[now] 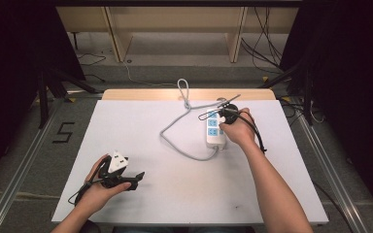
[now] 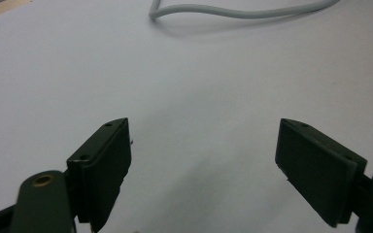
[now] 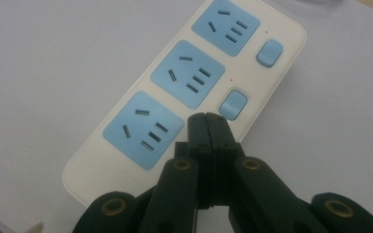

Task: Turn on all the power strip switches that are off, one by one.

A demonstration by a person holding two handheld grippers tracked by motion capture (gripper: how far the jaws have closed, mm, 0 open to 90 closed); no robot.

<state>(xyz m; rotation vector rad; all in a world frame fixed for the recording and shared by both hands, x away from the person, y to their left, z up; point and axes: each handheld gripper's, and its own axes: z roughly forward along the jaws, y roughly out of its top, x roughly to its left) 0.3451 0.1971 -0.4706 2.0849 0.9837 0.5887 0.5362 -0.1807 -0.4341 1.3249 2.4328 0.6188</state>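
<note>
Right hand-held gripper (image 3: 207, 121) over white, blue-socketed power strip (image 3: 175, 97).

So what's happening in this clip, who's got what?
A person works at a white table with a handheld gripper in each hand. The right gripper, jaws pressed together and holding nothing, is over a white power strip with three blue sockets, its tips by the nearest blue switch; two more switches show beside it. Whether it touches the switch cannot be told. The left gripper waits open over bare table near the front edge. The strip's grey cord loops across the table.
</note>
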